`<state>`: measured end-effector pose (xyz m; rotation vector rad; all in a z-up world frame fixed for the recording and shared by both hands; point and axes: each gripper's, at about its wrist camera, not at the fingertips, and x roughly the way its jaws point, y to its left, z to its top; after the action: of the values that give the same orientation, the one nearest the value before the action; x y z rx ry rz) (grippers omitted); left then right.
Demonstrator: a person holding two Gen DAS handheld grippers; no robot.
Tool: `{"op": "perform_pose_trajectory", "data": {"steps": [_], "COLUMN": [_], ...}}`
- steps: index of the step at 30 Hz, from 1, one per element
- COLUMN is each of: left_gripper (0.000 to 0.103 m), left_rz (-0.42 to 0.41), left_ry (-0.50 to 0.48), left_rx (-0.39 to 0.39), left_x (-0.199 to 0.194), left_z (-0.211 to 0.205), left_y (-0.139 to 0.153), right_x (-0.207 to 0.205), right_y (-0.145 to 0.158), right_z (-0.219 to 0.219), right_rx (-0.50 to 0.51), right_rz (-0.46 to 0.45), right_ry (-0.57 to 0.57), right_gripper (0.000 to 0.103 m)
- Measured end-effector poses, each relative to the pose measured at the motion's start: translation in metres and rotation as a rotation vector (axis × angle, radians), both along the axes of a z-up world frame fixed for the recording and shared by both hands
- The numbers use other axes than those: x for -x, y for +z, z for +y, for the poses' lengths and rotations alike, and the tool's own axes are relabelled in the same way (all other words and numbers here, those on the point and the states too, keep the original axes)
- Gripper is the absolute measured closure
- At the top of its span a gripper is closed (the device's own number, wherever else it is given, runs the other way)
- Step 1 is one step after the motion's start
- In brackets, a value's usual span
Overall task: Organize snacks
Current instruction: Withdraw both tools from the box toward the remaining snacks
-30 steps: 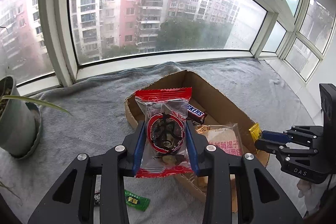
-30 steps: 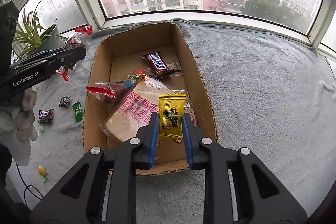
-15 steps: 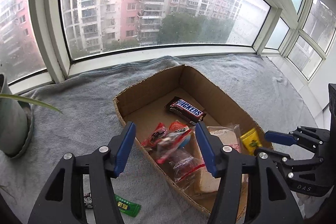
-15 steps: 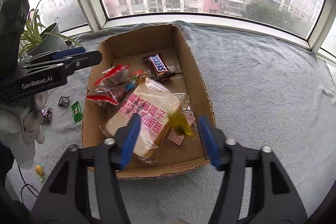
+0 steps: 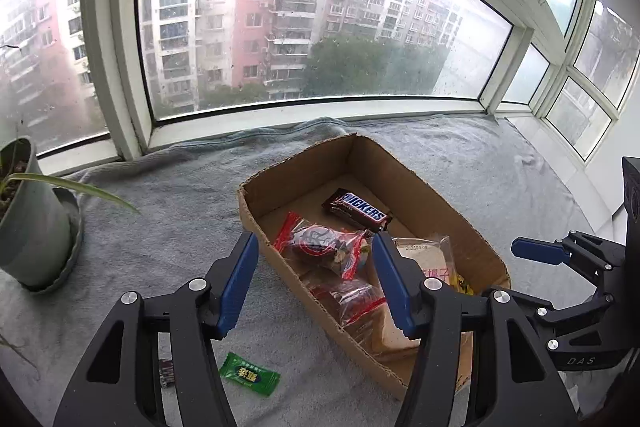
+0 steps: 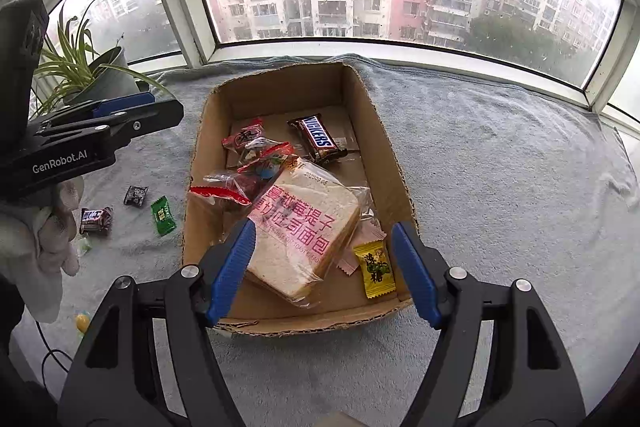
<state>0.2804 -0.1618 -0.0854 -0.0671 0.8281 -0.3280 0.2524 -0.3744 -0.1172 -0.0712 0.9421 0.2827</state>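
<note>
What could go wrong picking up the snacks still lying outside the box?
1. The green candy and two dark candies lie flat on the soft grey towel; the tongs may pinch cloth with them.
2. They sit close to the box wall, so the left tongs could nudge it.
3. The plant leaves hang near that side and might be brushed.

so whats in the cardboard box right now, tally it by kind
snickers bar: 1
bread pack: 1
yellow sweet: 1
red-trimmed clear packets: 2
pale pink sachet: 1
total: 6, not counting a colourful bit among the packets that is too hidden to identify
</note>
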Motion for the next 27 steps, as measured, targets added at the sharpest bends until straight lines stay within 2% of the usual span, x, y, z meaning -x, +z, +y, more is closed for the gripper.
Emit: {"op": "perform_pose_trajectory", "data": {"steps": [5,16,27], "left_gripper": [0.045,0.045,0.045], "left_rz": [-0.032,-0.077,-0.08], "left_ry": [0.017,0.115,0.274], "left_rx": [-0.003,0.015,0.023], "left_x": [0.016,0.072,0.148], "left_z": [0.02,0.098,0.186], "left_y": [0.017,0.049,0.051], "right_x": [0.011,0.034,0.049], "right_y": [0.013,0.038,0.041], "right_z": [0.007,0.043,0.095], "right_rx": [-0.018,-0.05,-0.056], "right_rz": [-0.018,-0.054,-0.051], "right_ry": [0.017,0.103,0.218], "right_gripper": [0.03,0.03,0.03]}}
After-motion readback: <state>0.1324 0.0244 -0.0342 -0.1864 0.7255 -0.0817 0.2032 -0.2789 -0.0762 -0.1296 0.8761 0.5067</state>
